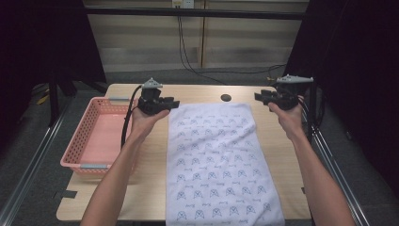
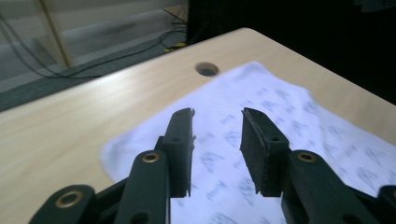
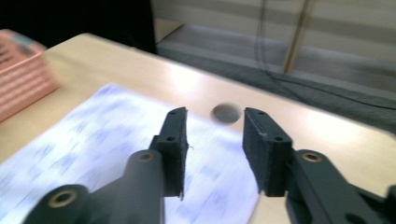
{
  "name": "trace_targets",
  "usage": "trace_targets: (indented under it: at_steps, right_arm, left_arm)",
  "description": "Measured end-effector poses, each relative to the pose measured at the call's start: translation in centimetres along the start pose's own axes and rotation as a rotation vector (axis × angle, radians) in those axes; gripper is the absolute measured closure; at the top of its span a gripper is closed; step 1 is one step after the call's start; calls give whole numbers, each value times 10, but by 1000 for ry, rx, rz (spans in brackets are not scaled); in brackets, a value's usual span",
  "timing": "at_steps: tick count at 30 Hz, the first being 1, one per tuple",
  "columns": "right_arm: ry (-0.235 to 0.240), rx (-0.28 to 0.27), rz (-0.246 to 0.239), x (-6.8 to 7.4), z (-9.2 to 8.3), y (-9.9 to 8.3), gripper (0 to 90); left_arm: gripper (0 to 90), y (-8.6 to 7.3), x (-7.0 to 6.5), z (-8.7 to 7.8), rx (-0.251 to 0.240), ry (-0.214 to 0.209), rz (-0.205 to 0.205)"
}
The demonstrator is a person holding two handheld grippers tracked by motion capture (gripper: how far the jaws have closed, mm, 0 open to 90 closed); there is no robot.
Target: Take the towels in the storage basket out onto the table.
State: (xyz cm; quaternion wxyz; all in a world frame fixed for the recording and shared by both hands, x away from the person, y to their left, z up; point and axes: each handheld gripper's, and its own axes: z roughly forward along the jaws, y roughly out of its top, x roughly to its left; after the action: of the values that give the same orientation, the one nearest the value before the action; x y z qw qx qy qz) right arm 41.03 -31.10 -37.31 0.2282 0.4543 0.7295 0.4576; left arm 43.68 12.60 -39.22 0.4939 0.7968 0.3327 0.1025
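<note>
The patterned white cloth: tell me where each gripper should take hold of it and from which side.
Take the patterned white cloth at its two far corners. It lies flat and spread, so only edges offer a pinch. The left gripper should probably come in low from the basket side, the right gripper from the opposite side; both stand open just outside those corners.

You see a white rectangular cloth (image 1: 219, 165) with small blue printed motifs, and a pink perforated plastic basket (image 1: 96, 136).

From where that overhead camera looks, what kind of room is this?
Probably a lab or recording bench, not a home: a plain wooden table hemmed by dark curtains, loose cables trailing across the floor, and a person's hands holding camera-fitted tongs over a patterned cloth.
</note>
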Motion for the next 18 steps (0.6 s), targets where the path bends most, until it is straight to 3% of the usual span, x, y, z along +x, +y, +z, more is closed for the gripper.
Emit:
trace_targets:
  at_steps: [1,4,5,8,9,12,13,18]
  right_arm:
    - [22,3,-9,6,-5,-7,572]
    - [82,22,-39,23,-24,-32,538]
    - [93,26,-46,29,-31,-41,527]
    - [128,69,-69,45,-48,-71,477]
    - [159,84,-56,50,-53,-84,459]
    - [192,147,-69,63,-59,-112,428]
    - [209,179,-73,67,-60,-122,427]
    - [206,287,-94,77,-54,-158,422]
  left_arm:
    - [639,-7,-7,-2,1,-16,8]
    - [637,-27,-24,-9,-6,-63,-19]
    - [635,-33,-31,-10,24,-65,-1]
    - [614,-56,-55,-18,44,-118,-10]
    - [614,-62,-61,-19,52,-126,-8]
    - [595,-87,-79,-23,105,-168,-3]
    - [589,-95,-83,-25,120,-171,-9]
    - [573,-131,-96,-30,220,-165,-23]
